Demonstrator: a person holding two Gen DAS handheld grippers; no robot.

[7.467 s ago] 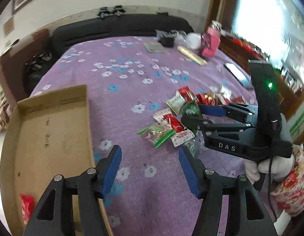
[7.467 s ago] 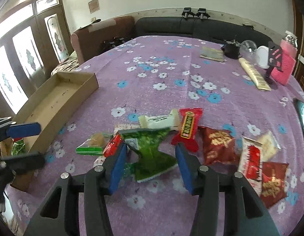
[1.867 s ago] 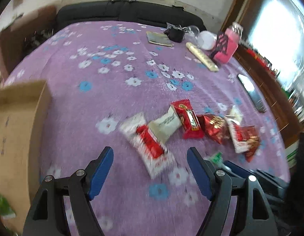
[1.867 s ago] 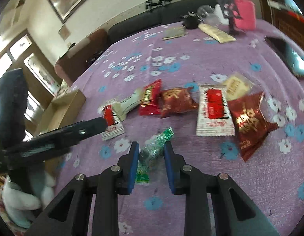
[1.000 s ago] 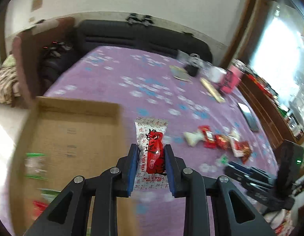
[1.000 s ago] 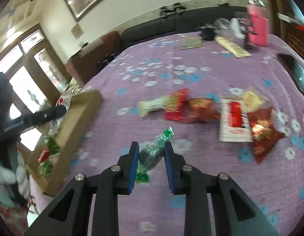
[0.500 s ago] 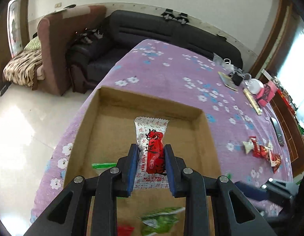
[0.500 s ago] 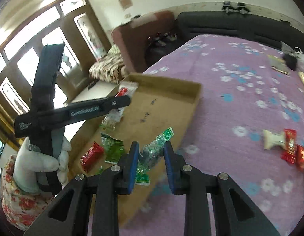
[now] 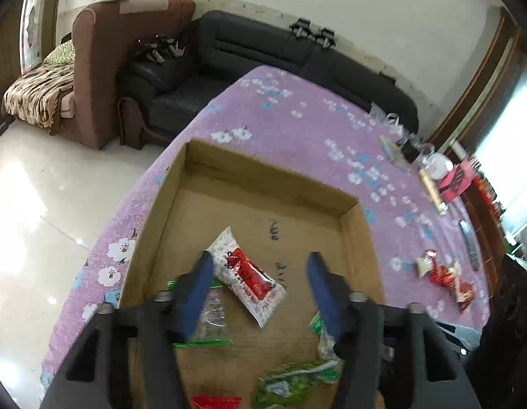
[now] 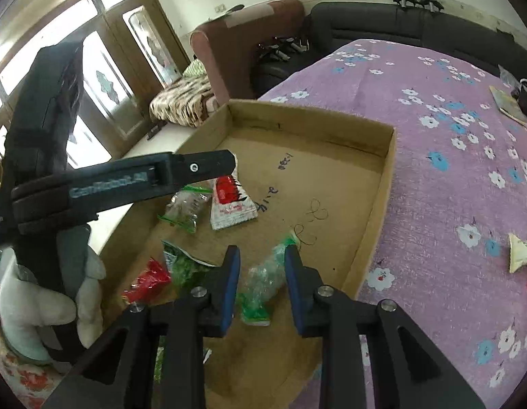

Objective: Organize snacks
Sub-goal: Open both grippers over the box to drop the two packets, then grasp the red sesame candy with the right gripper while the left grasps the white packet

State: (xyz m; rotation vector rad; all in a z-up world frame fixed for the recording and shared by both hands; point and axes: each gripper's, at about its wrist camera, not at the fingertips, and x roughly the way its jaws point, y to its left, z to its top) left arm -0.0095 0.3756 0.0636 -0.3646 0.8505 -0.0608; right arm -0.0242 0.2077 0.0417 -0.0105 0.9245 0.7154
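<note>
Now the left gripper (image 9: 260,281) is seen with jaws just opened wide — the red-and-white packet (image 9: 246,274) lies loose in the cardboard box (image 9: 348,209); the right gripper's (image 10: 261,281) jaws, just parting, barely touch the green packet (image 10: 263,281).

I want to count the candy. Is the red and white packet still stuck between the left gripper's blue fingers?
No, the red and white packet lies loose in the cardboard box.

**Colours over the snack box**

Brown cardboard box (image 9: 354,235) with black pen scribbles on its floor. Inside, a white packet with a red centre (image 9: 248,274), a clear-green wrapper (image 10: 263,284), a leafy green bag (image 9: 290,383), a plain red pack (image 10: 149,279). Purple cloth (image 10: 444,201) strewn with white and blue flowers. Blue pads (image 9: 198,286) on black gripper arms. Black sofa (image 9: 263,56), brown armchair (image 9: 100,64)
</note>
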